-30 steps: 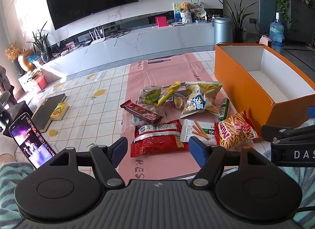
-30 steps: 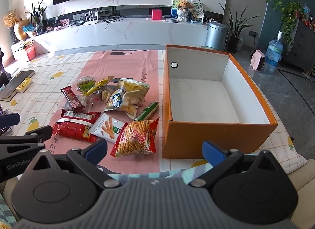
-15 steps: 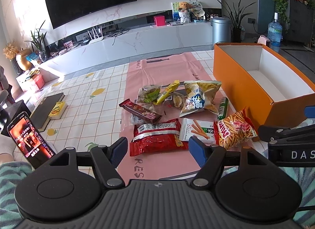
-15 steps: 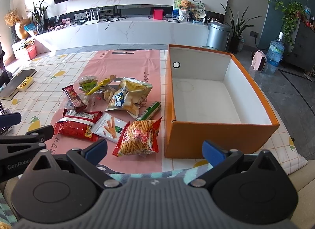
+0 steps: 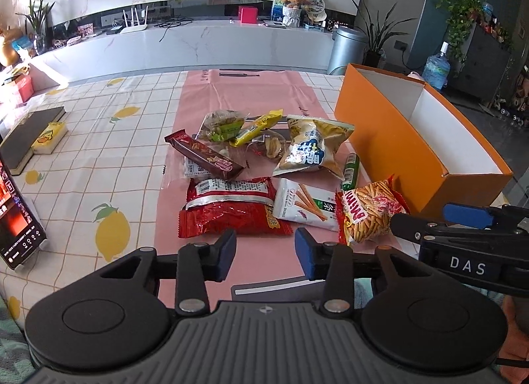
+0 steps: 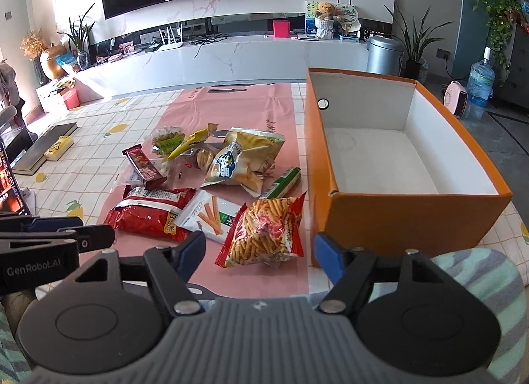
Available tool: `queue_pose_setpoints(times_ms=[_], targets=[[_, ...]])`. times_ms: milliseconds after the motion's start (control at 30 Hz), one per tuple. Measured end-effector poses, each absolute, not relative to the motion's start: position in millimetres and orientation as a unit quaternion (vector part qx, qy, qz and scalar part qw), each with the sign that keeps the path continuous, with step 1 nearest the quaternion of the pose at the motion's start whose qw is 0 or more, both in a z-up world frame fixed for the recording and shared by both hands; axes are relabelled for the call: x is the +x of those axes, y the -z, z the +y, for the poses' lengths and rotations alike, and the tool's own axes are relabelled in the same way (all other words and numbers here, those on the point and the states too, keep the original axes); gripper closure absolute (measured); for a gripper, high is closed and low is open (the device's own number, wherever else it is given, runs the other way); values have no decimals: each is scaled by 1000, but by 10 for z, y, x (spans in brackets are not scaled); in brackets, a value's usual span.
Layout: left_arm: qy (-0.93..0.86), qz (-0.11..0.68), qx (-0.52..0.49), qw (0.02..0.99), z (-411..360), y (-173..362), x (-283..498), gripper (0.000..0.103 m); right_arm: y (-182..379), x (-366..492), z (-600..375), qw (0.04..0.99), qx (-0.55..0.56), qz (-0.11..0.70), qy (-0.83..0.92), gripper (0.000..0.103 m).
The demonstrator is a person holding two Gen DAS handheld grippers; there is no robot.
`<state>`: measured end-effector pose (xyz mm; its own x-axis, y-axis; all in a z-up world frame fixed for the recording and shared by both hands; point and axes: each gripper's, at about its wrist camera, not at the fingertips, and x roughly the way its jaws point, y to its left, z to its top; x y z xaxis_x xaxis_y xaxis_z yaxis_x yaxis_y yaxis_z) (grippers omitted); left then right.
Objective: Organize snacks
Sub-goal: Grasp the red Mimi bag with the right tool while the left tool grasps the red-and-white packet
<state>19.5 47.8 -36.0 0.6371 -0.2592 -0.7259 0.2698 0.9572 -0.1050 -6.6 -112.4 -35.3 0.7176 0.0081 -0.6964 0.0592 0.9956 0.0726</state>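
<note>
The left hand-held gripper (image 5: 264, 251) has just been closing its jaws, but nothing is between them; it is released and grasps nothing. Just beyond it lies the red bag (image 5: 231, 209), its long side across the jaws. The right hand-held gripper (image 6: 259, 251) has also been closing and is empty. The bag of orange sticks (image 6: 264, 232) lies directly in front of it, its long side pointing away, so I judge the right hand is nearer to this one. Farther right, on the worktop (image 6: 99, 139), stands the orange box (image 6: 406, 218), with nothing in it.
</note>
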Motion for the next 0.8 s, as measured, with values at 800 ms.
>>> queue_pose_setpoints(times_ms=[800], targets=[[121, 409, -21, 904, 719, 1020, 966, 19, 1002, 502, -997, 921, 27, 387, 26, 27]])
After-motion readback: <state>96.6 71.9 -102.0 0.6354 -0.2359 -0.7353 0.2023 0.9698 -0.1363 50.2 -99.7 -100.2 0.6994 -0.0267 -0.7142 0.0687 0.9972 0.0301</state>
